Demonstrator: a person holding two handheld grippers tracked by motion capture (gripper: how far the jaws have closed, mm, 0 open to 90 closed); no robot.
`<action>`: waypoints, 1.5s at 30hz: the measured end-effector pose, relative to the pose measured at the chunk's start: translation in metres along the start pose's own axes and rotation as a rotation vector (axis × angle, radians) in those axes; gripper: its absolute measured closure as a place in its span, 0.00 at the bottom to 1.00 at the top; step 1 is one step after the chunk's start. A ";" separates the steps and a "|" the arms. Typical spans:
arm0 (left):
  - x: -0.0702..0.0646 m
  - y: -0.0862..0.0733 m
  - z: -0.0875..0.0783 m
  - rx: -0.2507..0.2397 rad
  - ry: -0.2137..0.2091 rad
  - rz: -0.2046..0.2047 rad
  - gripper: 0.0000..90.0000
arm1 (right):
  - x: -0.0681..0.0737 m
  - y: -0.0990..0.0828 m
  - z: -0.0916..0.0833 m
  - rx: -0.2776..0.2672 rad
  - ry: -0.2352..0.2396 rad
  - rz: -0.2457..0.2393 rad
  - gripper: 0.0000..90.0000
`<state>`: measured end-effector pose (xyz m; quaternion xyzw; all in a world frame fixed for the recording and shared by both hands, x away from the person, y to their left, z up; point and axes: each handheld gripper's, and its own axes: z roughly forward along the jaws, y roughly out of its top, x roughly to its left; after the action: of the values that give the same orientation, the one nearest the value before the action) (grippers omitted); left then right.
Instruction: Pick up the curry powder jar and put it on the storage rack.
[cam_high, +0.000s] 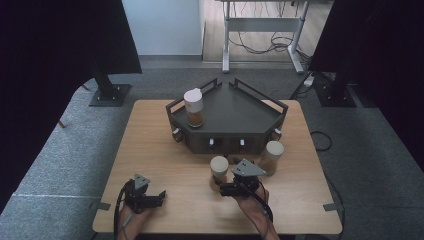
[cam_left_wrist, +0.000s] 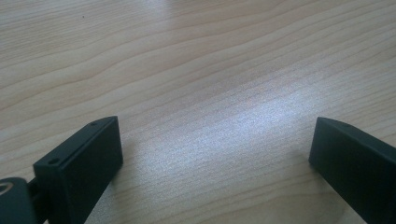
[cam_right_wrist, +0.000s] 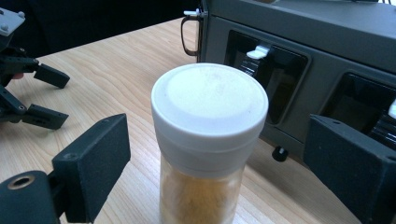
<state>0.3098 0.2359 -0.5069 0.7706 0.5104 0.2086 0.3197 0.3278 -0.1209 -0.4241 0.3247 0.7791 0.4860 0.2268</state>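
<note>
High view: wooden desk (cam_high: 150, 145) carries a dark grey angular rack (cam_high: 235, 112) at the far middle. One white-capped spice jar (cam_high: 194, 107) stands upright on the rack's top, left side. Two more jars stand on the desk in front of the rack: the near jar (cam_high: 218, 170) and, to its right, the right-hand jar (cam_high: 272, 156), close to the rack's front right corner. Right claw (cam_high: 220, 188) sits right at the near jar, low on it; the grey plate on top of that claw lies between the two front jars. Left claw (cam_high: 159, 197) rests near the desk's near left edge, well apart from all jars, jaws apart.

Left gripper view: bare desk (cam_left_wrist: 196, 84) wood ahead. Left claw (cam_left_wrist: 215, 149) wide, both black jaws spread, nothing between them.

Right gripper view: near jar (cam_right_wrist: 208, 140) upright and centred between the jaws of the right claw (cam_right_wrist: 215, 163), white cap on top, tan powder below. Gap shows on both sides, pads not pressing, so the claw is wide around the jar, not gripping. Rack (cam_right_wrist: 299, 60) front just behind the jar, with dark slots and small white levers. Left claw (cam_right_wrist: 42, 95) farther off at upper left, jaws apart.
</note>
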 end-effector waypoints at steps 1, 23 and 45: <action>0.000 0.000 0.000 0.000 0.000 0.000 0.03 | 0.000 0.000 0.001 -0.001 0.002 -0.001 0.09; 0.000 0.000 0.000 -0.003 -0.001 -0.003 0.03 | 0.003 0.001 0.020 0.010 0.016 0.003 0.35; 0.000 0.000 0.000 0.001 -0.003 0.004 0.03 | 0.011 0.011 0.016 0.011 -0.005 0.003 0.37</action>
<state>0.3095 0.2363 -0.5069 0.7719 0.5087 0.2078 0.3197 0.3337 -0.0997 -0.4216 0.3284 0.7806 0.4812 0.2263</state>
